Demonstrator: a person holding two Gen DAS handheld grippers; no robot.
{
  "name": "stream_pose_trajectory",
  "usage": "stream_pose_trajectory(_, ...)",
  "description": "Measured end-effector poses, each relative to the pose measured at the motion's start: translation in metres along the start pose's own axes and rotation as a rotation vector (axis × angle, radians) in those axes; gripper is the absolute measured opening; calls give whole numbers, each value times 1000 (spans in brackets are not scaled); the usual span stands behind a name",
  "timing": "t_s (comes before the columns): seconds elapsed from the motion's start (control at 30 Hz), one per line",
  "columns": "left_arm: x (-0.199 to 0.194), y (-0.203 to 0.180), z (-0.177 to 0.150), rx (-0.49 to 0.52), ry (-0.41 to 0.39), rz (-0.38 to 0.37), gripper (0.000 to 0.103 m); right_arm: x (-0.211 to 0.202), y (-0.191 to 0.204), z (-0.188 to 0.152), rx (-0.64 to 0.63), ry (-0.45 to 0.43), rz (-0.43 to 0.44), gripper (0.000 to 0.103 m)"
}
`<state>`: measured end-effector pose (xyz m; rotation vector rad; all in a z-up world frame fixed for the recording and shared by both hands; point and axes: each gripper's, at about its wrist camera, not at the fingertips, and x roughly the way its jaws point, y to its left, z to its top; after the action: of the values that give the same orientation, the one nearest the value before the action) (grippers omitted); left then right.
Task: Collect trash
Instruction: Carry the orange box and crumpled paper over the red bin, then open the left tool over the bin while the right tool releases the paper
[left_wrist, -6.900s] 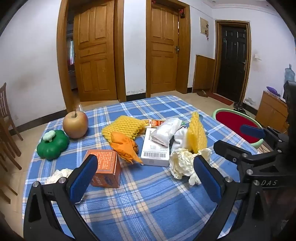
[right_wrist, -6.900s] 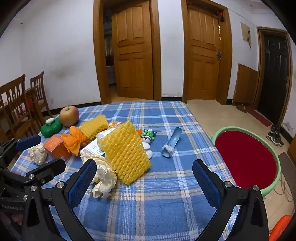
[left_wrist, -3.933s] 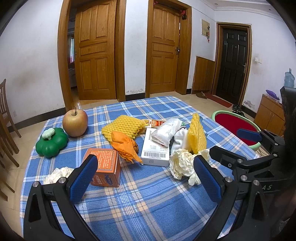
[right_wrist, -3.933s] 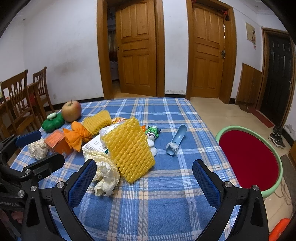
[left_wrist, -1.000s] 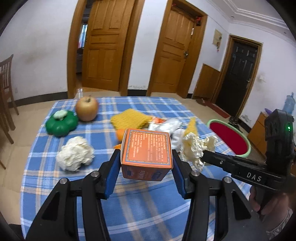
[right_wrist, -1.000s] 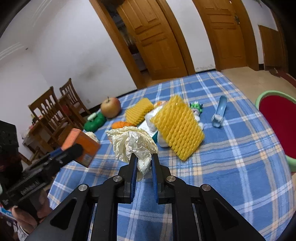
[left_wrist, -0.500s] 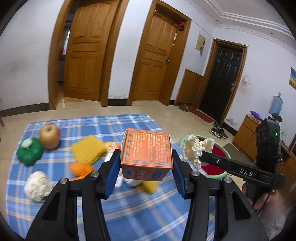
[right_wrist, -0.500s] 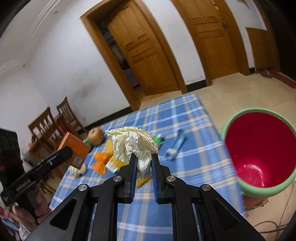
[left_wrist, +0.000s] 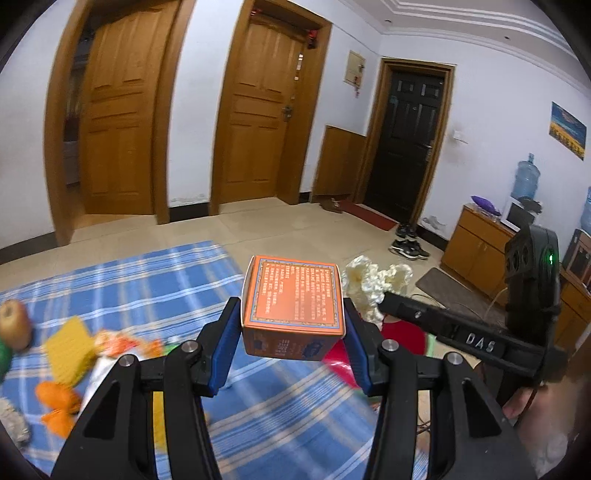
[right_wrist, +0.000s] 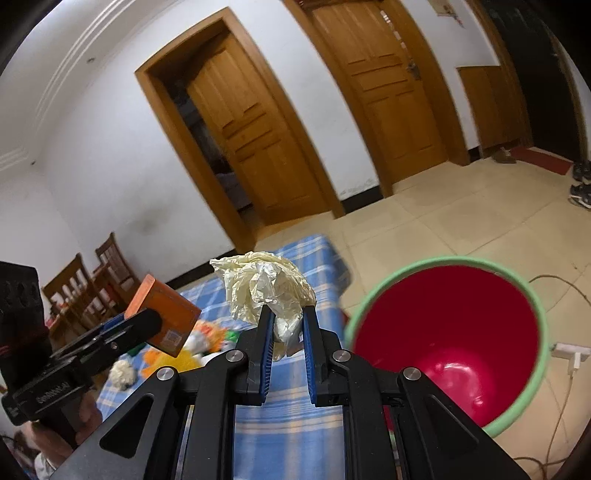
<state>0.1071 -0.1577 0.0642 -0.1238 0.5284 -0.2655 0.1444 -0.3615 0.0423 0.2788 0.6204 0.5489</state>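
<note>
My left gripper (left_wrist: 291, 332) is shut on an orange cardboard box (left_wrist: 292, 295), held in the air above the blue checked table (left_wrist: 122, 273). The box also shows in the right wrist view (right_wrist: 166, 314). My right gripper (right_wrist: 288, 325) is shut on a crumpled cream paper ball (right_wrist: 264, 288), also seen in the left wrist view (left_wrist: 373, 284). It hangs near the table's right edge, just left of a red bin with a green rim (right_wrist: 447, 332). The bin is partly hidden behind my left gripper in the left wrist view (left_wrist: 402, 332).
On the table lie an apple (left_wrist: 13, 325), yellow foam netting (left_wrist: 72, 345), orange wrappers (left_wrist: 57, 400) and a white paper wad (right_wrist: 122, 371). Wooden chairs (right_wrist: 92, 273) stand beyond the table. A cable and power strip (right_wrist: 569, 356) lie on the floor by the bin.
Both grippers, holding the box and the paper ball, have swung right, away from the table's middle. The red bin now looms large beside the right gripper.
</note>
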Motion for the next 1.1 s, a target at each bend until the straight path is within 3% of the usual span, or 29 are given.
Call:
stream_pose_trajectory(0.17, 43, -28, -4, 21, 20, -27, 53, -5, -42, -9, 65, -56, -43, 15)
stream_pose_trajectory(0.33, 94, -46, -10, -19, 108, -68, 53, 3, -77, -19, 74, -35, -187, 15)
stream_pose_trajectory(0.47, 123, -64, -19, -1, 162, -82, 53, 3, -99, -23, 106, -21, -218, 15)
stream_pose_trajectory(0.57, 128, -67, -34, -2, 166, -107, 53, 3, -108, -27, 115, 4, -252, 16)
stream_pose_trajectory(0.67, 132, -61, -38, -56, 223, -145, 53, 3, -111, -26, 121, 5, -251, 16)
stream_pose_trajectory(0.93, 130, -64, -36, -60, 215, -108, 54, 5, -106, -30, 96, 37, -275, 16)
stream_pose_trajectory(1.0, 129, -64, -35, -60, 213, -106, 62, 5, -103, -30, 86, 44, -272, 17)
stream_pose_trajectory(1.07, 129, -63, -36, -63, 213, -99, 77, 5, -103, -33, 73, 51, -276, 17)
stream_pose_trajectory(1.1, 129, -63, -36, -67, 212, -96, 78, 5, -102, -33, 64, 56, -281, 17)
